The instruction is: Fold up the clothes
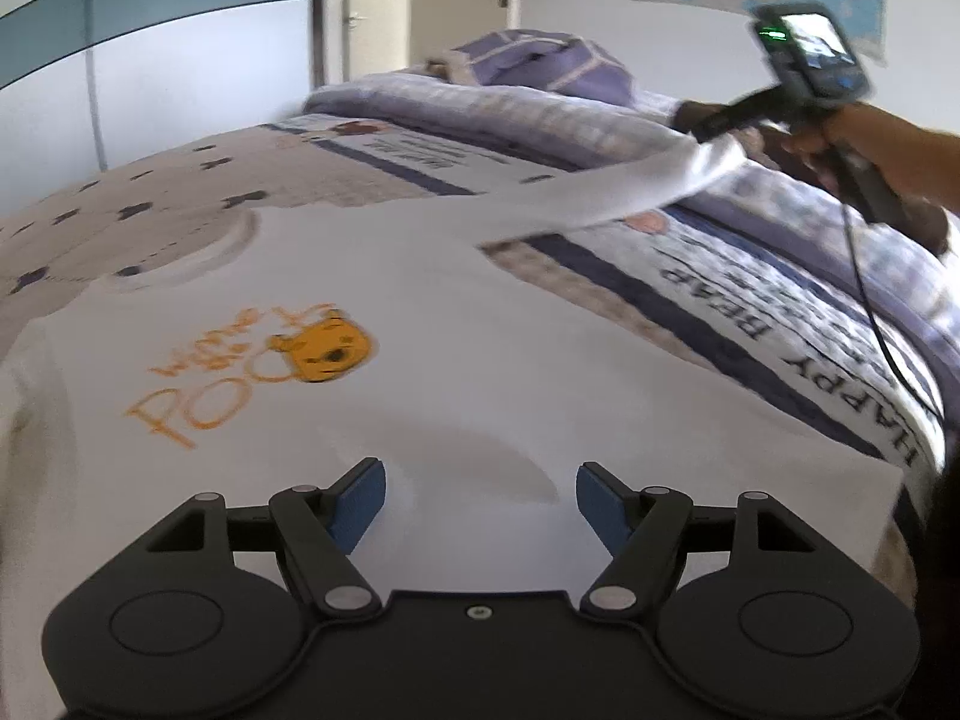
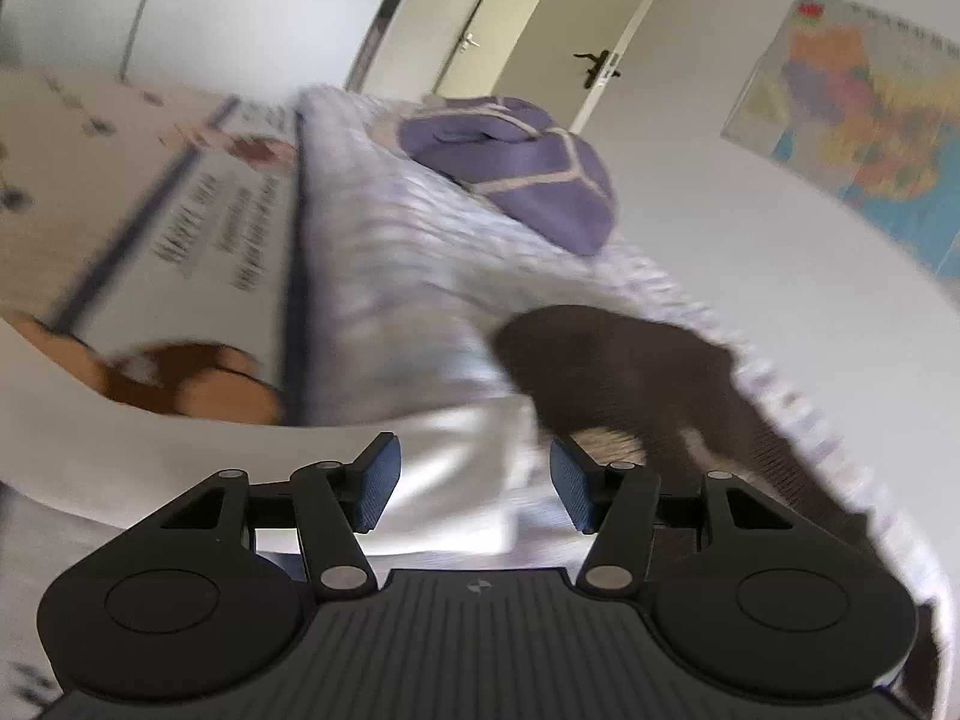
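A white T-shirt point(image 1: 456, 324) with an orange Pooh print point(image 1: 264, 360) lies spread flat on the bed, collar at the far left. My left gripper point(image 1: 480, 480) hovers open just above its near hem, with nothing between the blue pads. One sleeve point(image 1: 630, 192) stretches away to the upper right, where a hand holds my right gripper point(image 1: 705, 126) at the sleeve's end. In the blurred right wrist view, the right gripper point(image 2: 474, 462) is open, and the white sleeve cloth point(image 2: 456, 474) lies between its spread fingers.
The bedsheet point(image 1: 750, 324) carries bear prints and "HAPPY BEAR" lettering. A rolled lilac quilt point(image 2: 384, 252) and a purple pillow point(image 2: 516, 162) lie along the far side, with a dark item point(image 2: 630, 372) on the quilt. A cable point(image 1: 870, 312) hangs from the right gripper.
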Demonstrator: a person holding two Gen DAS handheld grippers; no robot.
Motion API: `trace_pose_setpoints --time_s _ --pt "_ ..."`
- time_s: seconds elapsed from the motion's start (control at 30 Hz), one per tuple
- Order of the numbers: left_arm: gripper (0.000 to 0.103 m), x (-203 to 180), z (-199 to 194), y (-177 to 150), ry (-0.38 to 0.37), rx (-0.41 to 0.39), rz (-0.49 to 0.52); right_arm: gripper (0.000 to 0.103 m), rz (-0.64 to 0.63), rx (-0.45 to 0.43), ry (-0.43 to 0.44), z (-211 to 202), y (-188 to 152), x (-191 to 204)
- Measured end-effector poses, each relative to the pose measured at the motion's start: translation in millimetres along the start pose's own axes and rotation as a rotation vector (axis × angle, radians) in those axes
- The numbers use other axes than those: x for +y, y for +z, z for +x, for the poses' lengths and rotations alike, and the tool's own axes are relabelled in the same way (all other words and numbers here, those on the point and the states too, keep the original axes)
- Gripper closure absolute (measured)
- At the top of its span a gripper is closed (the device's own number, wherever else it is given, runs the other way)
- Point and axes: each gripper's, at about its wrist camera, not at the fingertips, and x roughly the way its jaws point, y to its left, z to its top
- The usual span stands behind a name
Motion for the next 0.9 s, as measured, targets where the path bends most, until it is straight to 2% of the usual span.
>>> trace_pose_setpoints --time_s 0.13,0.3,0.47,0.57,0.67,0.9 --pt "0.035 30 -9 4 0.085 0.006 -0.077 0.041 0.054 0.015 0.140 -18 -4 25" --pt "0.035 74 -17 7 0.197 0.025 -0.184 0.042 0.152 0.092 0.381 -27 -7 56" --pt "0.036 113 -18 5 0.323 0.098 -0.232 0.044 0.309 0.182 0.616 -17 -15 80" --pt "0.036 131 -22 5 0.346 0.113 -0.297 0.049 0.406 0.237 0.755 -10 -21 94" --pt "0.036 130 -22 4 0.370 0.112 -0.284 0.052 0.505 0.289 0.880 -1 -27 108" --pt "0.034 121 -18 0 0.421 0.108 -0.226 0.055 0.762 0.362 1.017 44 -48 134"
